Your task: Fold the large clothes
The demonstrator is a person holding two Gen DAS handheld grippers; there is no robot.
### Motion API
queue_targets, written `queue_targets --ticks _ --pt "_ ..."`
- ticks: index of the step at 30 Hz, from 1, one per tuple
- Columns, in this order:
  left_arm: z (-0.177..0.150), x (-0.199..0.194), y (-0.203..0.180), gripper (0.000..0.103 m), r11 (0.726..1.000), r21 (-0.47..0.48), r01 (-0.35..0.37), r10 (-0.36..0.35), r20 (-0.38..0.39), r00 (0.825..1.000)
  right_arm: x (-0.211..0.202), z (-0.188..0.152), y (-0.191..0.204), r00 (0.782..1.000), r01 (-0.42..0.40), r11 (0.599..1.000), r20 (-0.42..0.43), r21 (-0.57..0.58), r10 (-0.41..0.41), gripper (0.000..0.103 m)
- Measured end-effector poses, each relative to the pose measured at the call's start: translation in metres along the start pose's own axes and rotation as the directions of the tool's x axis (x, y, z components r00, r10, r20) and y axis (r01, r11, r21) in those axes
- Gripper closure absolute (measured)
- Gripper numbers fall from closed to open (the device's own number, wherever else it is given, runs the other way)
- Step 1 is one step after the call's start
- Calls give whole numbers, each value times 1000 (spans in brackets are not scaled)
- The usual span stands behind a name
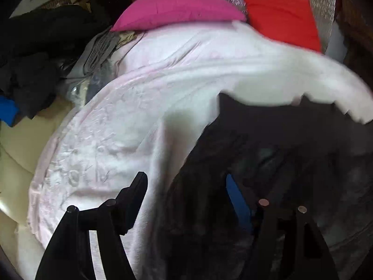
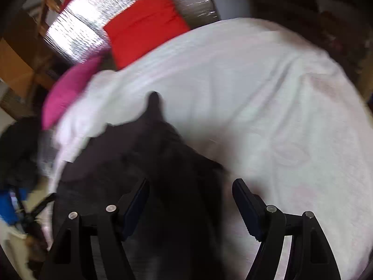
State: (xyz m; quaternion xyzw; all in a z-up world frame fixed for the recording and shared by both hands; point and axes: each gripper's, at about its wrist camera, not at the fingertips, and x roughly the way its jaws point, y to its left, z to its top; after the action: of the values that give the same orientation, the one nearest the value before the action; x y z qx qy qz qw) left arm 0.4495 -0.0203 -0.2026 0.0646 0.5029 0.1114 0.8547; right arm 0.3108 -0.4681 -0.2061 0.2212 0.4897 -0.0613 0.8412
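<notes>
The left claw (image 1: 198, 198) is built of matte black plastic: two flat, angular finger links on each side, joined by round silvery pivot pins, ending in a dark rectangular pad (image 1: 137, 191). The right claw (image 2: 190, 200) has the same black frame and silvery pins, and its finger pads (image 2: 244, 207) look dark navy with a ribbed edge.

Two cushions are showing: one pink cushion (image 1: 177, 9) and one red cushion (image 1: 282, 16). One dark garment (image 2: 149, 163) is lying on one pale pink sheet (image 2: 268, 98). One heap of dark clothes (image 1: 39, 53) is sitting at left, exact count unclear.
</notes>
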Motion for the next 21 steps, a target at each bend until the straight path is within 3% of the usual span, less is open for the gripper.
queue_targets --ticks 6,10,15,19,21 --pt "-17 0 22 26 998 -40 43 -44 -28 999 -22 -16 1 995 68 998 71 1 -68 28" --pt "-35 -21 37 26 995 -73 74 -74 8 997 -52 -30 -10 992 -36 998 123 59 29 27" --pt "-72 -47 61 26 986 -108 125 -118 66 991 -70 -52 -17 987 -128 989 104 75 120 27" --pt "-92 -48 82 26 971 -155 181 -172 67 983 -68 -69 -22 991 -115 991 79 70 109 28" --pt "-99 -42 85 25 966 -172 194 -189 47 981 -63 -76 -20 996 -77 996 56 50 74 35"
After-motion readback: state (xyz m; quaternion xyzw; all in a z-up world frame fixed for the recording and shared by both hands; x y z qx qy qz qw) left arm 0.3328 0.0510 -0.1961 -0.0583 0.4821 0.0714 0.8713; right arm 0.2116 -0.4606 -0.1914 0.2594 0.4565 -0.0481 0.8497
